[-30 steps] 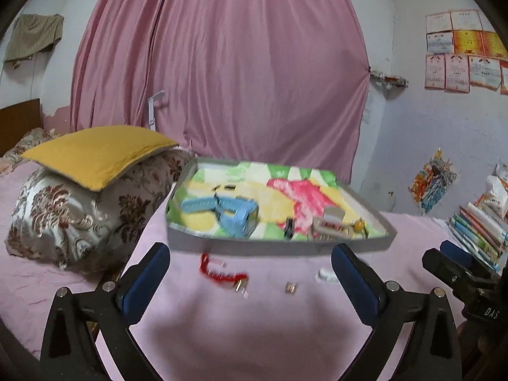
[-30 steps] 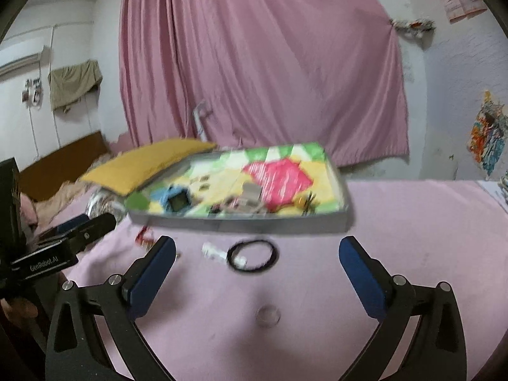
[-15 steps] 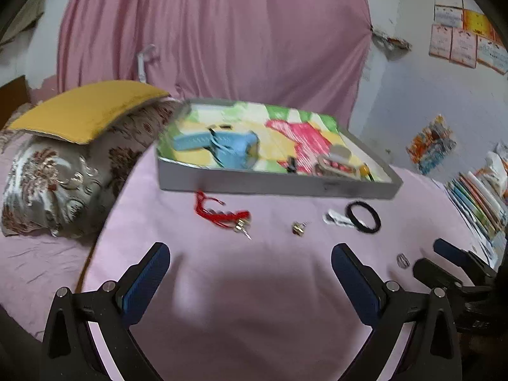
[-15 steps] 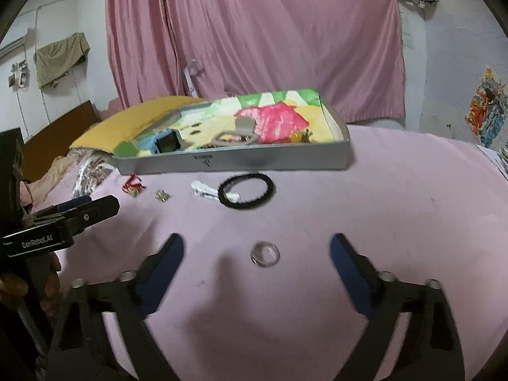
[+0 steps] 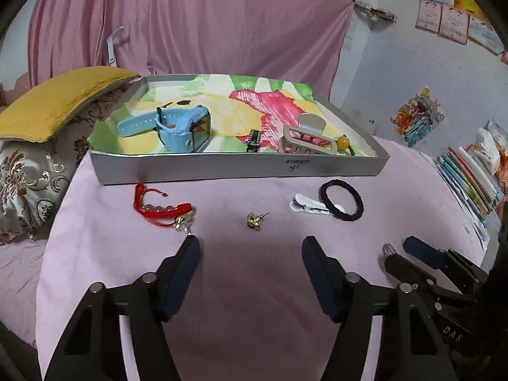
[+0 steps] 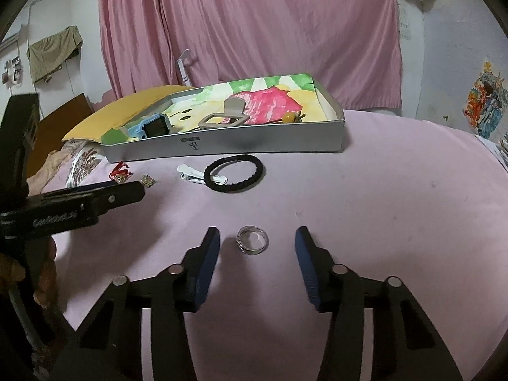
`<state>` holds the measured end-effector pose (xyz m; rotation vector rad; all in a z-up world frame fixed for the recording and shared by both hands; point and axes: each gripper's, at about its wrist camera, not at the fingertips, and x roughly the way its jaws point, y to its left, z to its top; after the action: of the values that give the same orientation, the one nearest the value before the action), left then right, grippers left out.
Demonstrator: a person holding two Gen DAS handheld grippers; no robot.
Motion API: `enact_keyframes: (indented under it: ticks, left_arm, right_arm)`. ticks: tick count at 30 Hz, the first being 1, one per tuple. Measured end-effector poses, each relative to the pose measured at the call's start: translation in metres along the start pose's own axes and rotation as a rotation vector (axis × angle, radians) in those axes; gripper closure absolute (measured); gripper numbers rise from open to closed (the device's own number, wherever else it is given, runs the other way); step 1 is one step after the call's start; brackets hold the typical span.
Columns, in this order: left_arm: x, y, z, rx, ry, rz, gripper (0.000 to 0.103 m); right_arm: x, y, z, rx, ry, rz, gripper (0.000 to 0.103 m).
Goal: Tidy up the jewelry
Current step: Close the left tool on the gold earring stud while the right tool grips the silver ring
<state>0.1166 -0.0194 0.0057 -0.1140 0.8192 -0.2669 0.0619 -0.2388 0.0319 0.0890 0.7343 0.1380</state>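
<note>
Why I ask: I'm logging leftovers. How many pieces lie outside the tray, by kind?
Red bracelet: 1
Gold earring: 2
White hair clip: 1
Black hair tie: 1
Ring: 1
Total: 6

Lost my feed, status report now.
Both grippers open: right gripper straddling the silver ring, left gripper short of the gold earring. Nothing held. Nothing in the way.

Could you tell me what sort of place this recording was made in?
Most likely a home bedroom: the work surface looks like a bed under a pink sheet, with stacked pillows beside it and a pink curtain behind.
</note>
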Motion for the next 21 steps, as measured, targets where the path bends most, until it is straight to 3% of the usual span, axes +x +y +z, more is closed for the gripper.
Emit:
enact_keyframes:
  ticks: [8,12,21]
  left_arm:
    - [0.014,-0.008,0.013,0.031,0.018,0.009,0.059]
    - [0.016,-0.011,0.016,0.028,0.024,0.016,0.061]
    - [0.021,-0.021,0.018,0.090,0.046,0.068,0.089]
  right_arm:
    - [0.002,0.009,0.001,-0.041,-0.006,-0.006,0.076]
    - [0.002,0.010,0.001,-0.050,-0.008,-0.011,0.085]
    - [0.002,0.011,0.000,-0.061,-0.011,0.004,0.085]
